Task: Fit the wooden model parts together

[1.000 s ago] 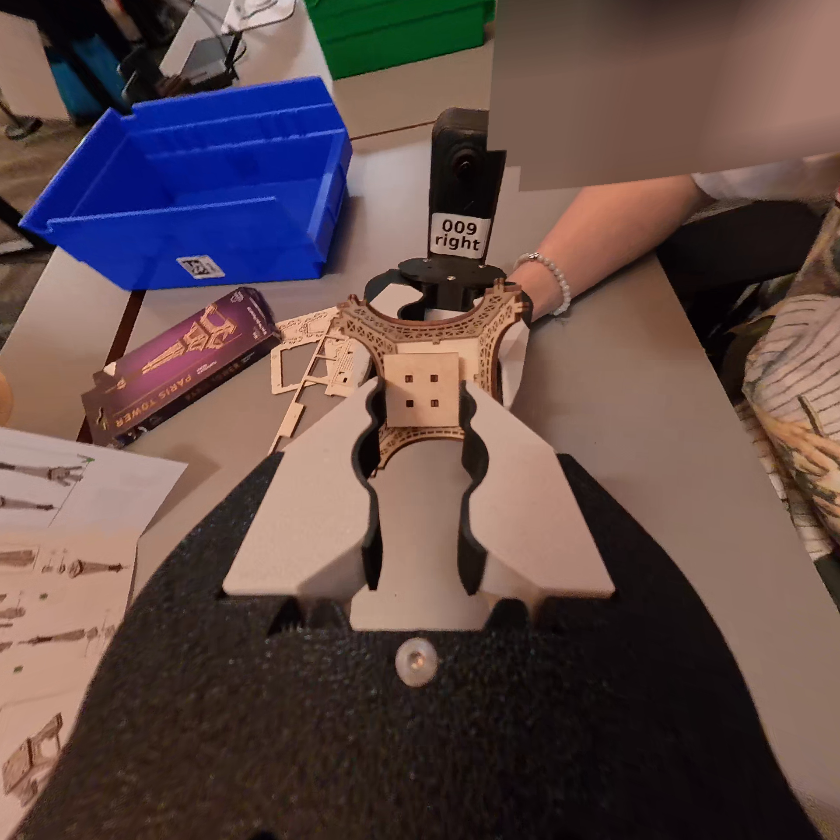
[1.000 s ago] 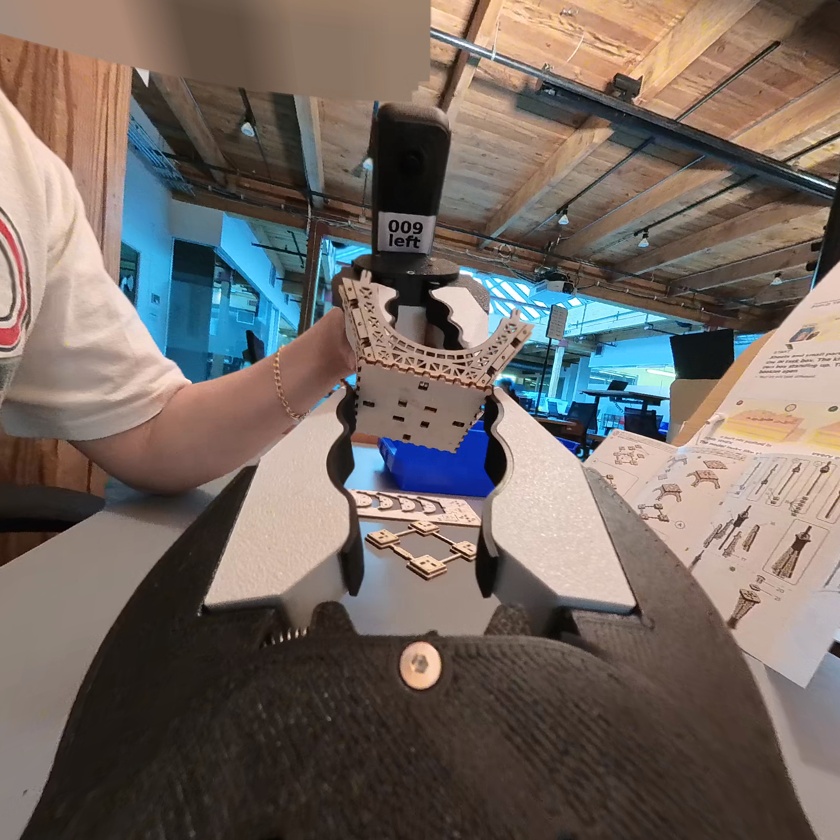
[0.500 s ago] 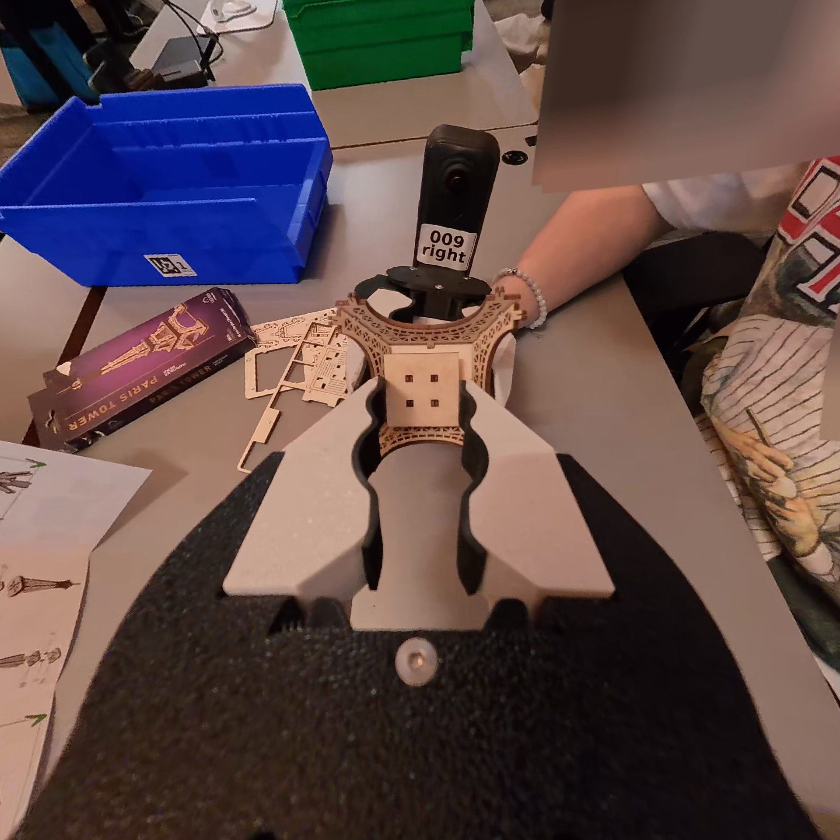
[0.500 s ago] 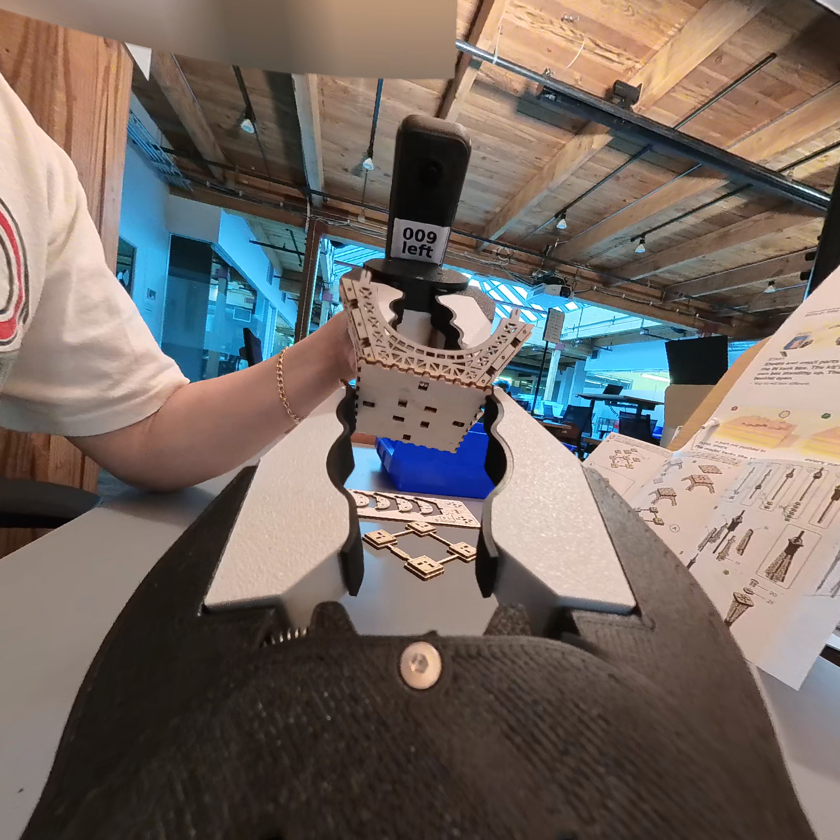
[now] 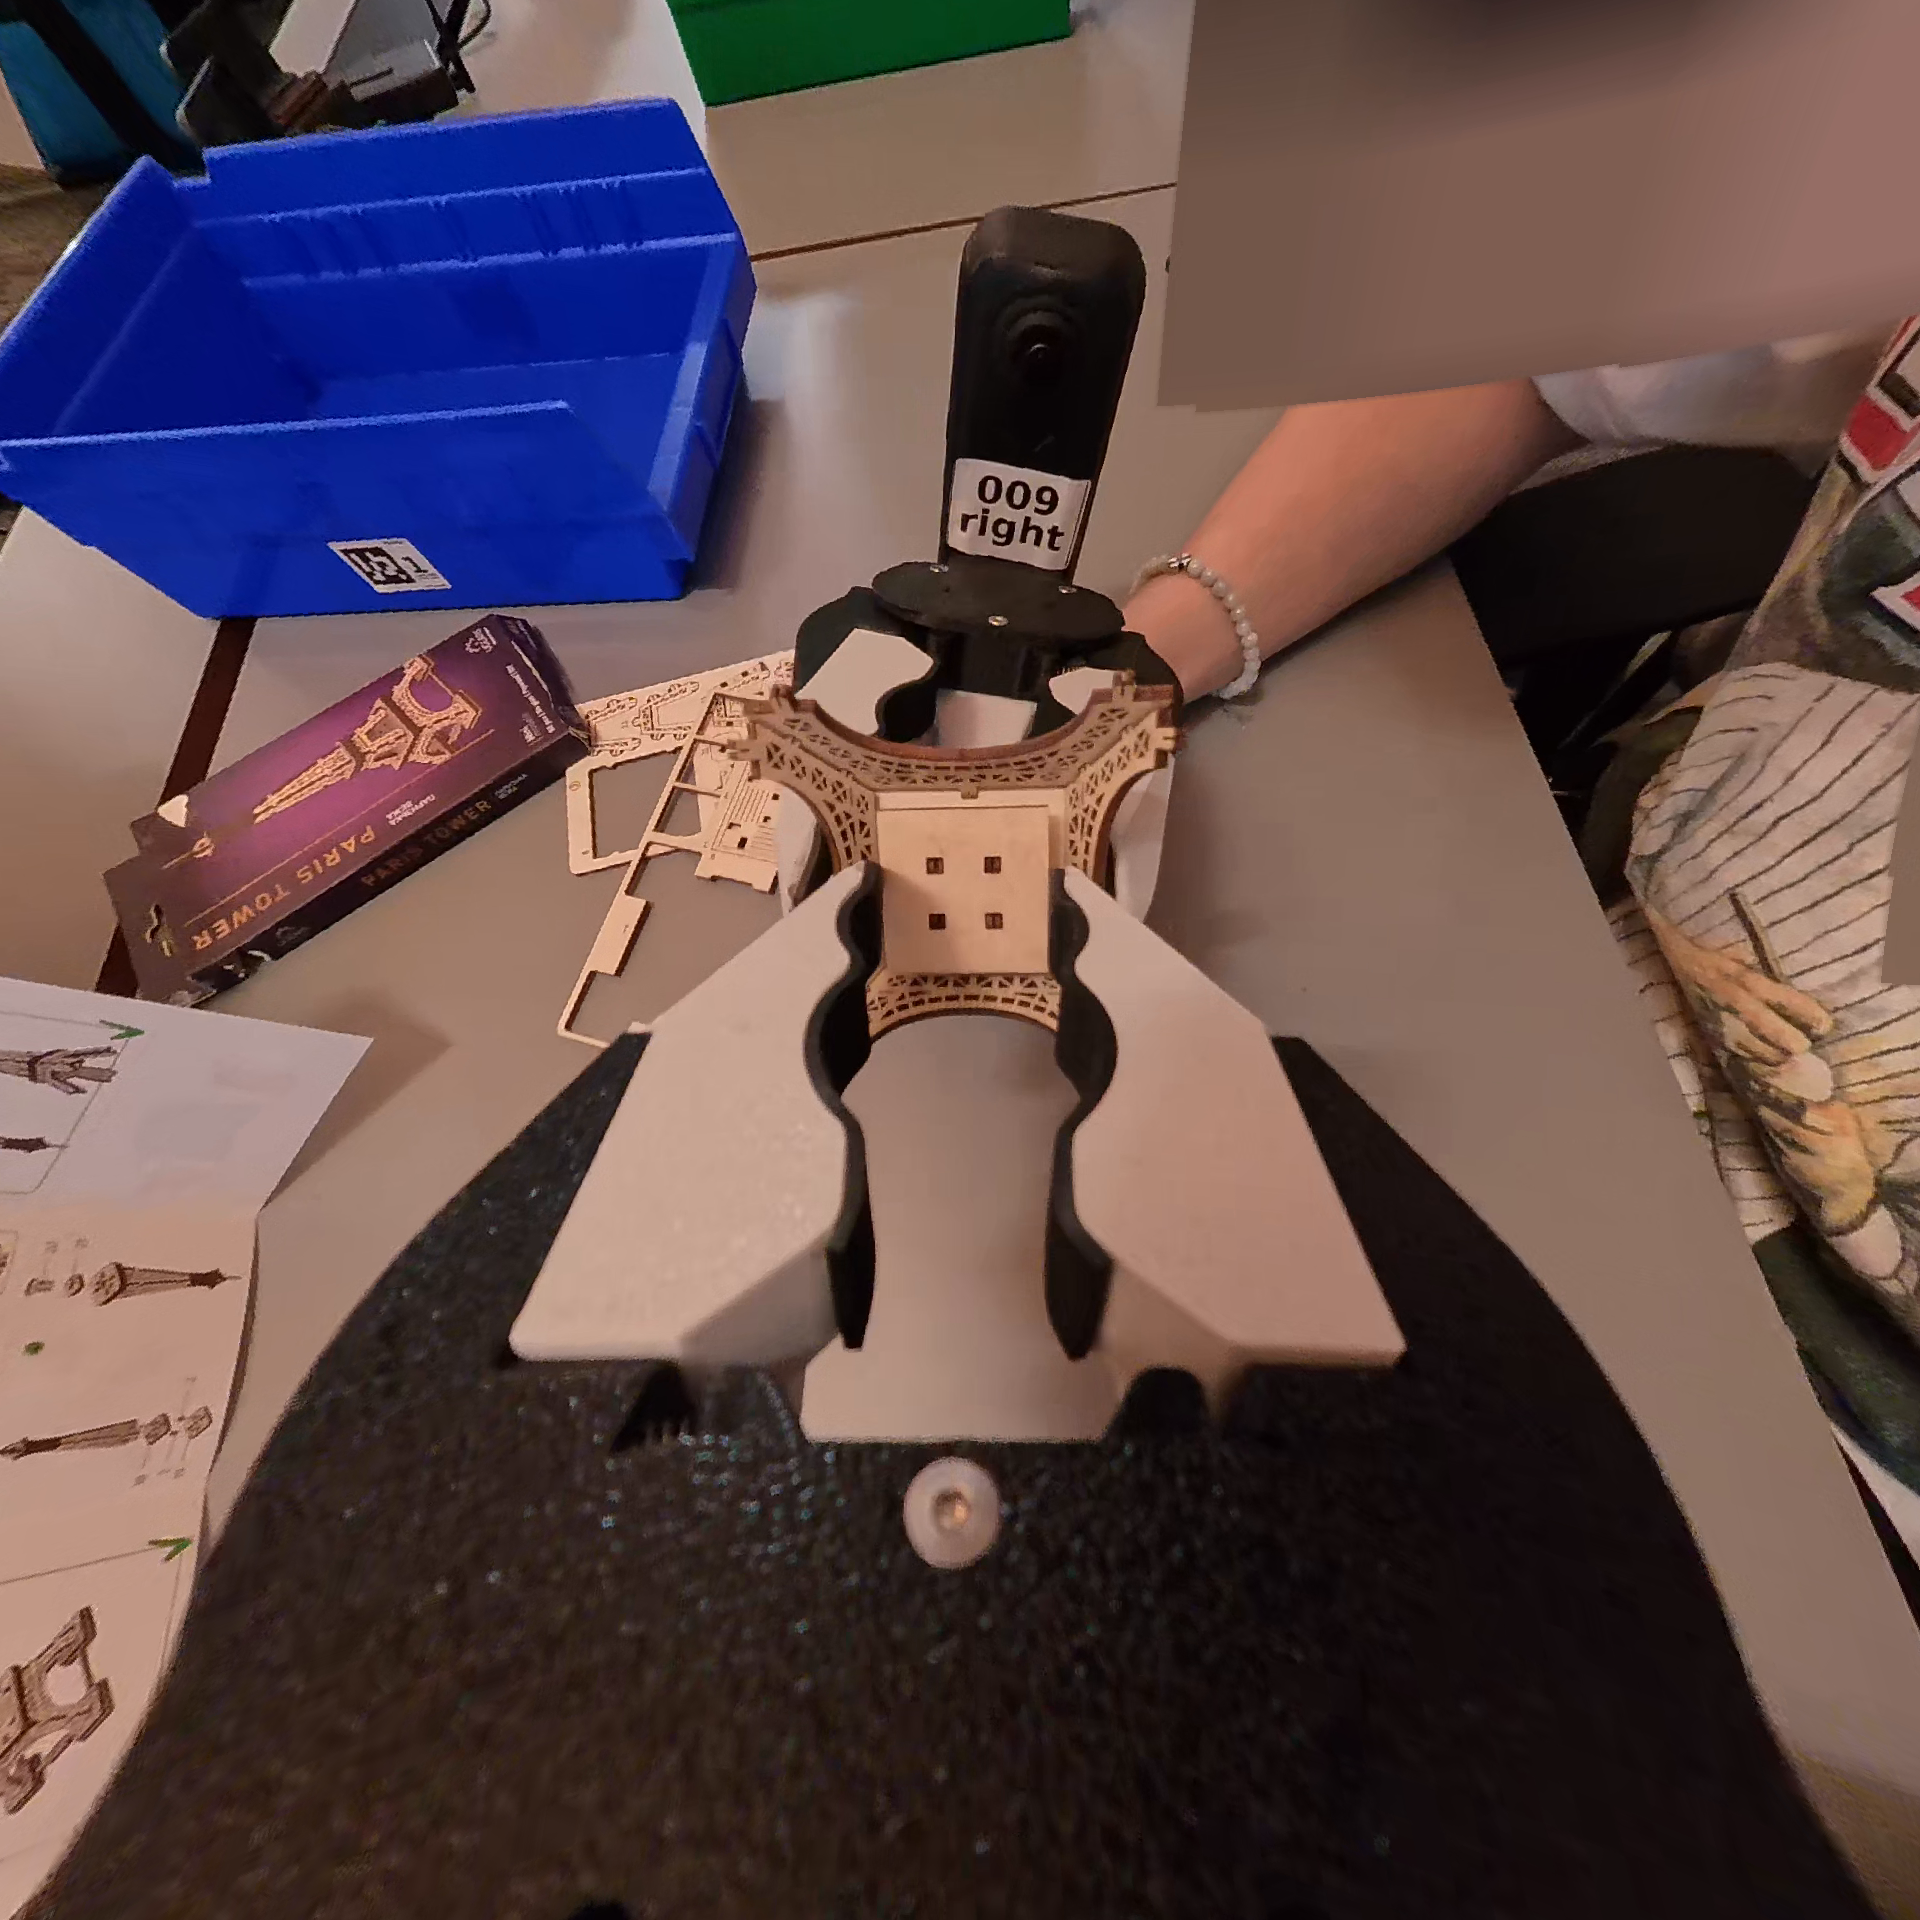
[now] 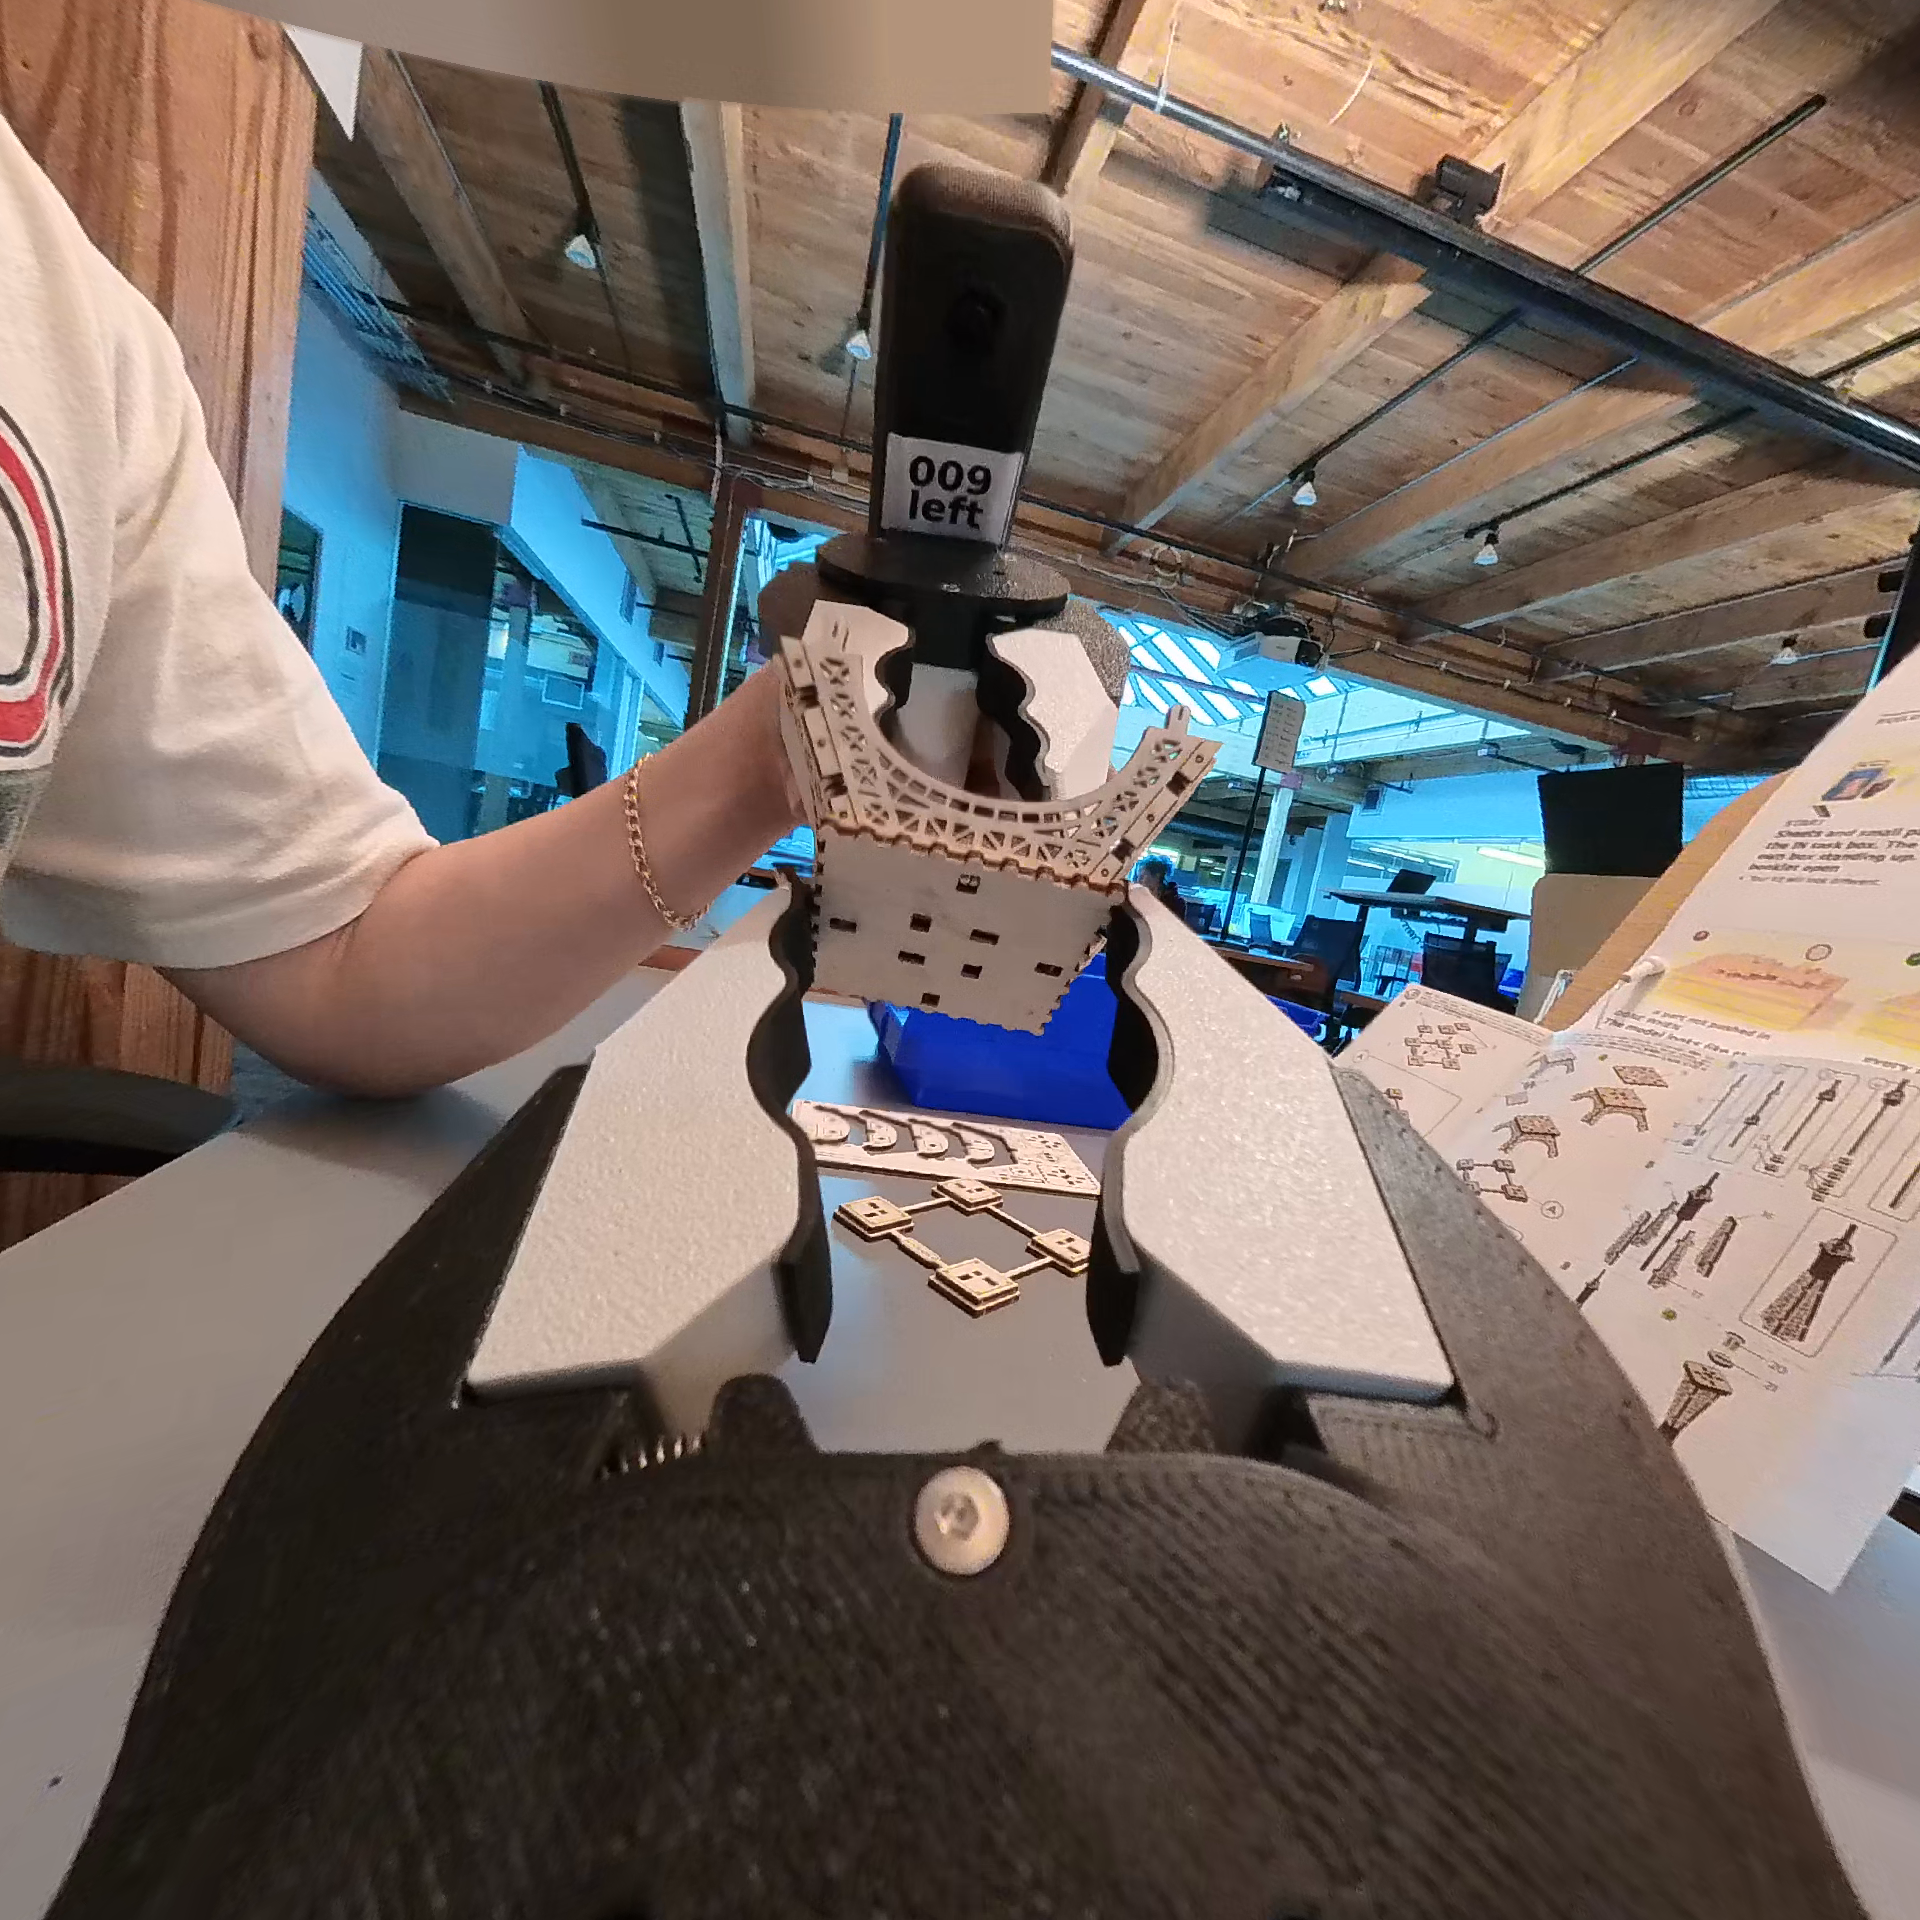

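A laser-cut wooden tower base, a square plate with four lattice legs, hangs above the grey table between both grippers. My left gripper is shut on the plate's sides from the near end. My right gripper faces it from the far end. In the right wrist view the right gripper is shut on the same base, with the legs pointing up toward the left gripper.
A blue bin, a purple model box and punched-out wooden sheets lie at the left. Instruction pages lie at the near left. Loose wooden parts lie under the right gripper. The person's forearms rest on the table.
Both grippers keep their hold on the base. The pair has shifted and tilted slightly, so the left gripper's fingers now show higher above the arch in the right wrist view.
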Demonstrator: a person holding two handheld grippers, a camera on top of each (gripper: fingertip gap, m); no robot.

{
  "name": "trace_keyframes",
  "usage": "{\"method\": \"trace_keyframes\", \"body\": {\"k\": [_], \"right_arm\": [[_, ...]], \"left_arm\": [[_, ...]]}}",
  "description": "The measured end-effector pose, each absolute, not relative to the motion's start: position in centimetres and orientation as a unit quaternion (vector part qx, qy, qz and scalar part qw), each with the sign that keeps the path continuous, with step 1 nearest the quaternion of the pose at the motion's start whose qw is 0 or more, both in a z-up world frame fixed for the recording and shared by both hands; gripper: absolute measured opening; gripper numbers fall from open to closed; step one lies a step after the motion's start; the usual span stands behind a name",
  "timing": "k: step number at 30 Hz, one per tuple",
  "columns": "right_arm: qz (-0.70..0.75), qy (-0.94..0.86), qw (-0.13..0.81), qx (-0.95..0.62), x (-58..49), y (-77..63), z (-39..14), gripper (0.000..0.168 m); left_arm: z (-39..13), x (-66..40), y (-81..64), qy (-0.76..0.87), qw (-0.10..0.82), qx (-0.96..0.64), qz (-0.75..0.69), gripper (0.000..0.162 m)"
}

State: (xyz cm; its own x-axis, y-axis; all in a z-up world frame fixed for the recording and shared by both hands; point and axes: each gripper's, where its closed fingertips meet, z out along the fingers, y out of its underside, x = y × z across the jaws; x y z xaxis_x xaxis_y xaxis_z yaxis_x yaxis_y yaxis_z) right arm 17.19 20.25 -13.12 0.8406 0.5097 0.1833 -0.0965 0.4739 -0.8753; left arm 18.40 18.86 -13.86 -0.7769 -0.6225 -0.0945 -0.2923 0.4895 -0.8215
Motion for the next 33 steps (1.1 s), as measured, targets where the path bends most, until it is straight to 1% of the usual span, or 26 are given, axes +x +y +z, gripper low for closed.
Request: {"method": "trace_keyframes", "body": {"k": [12,33], "right_arm": [[0.173,-0.251,0.813,-0.496,16.0,20.4,-13.8,0.054],[0.166,-0.253,0.795,-0.526,15.8,20.8,-14.4,0.053]], "left_arm": [[-14.5,17.4,19.0,0.862,0.182,-0.278,-0.383,0.029],[-15.1,17.1,19.4,0.877,0.194,-0.292,-0.328,0.028]]}}
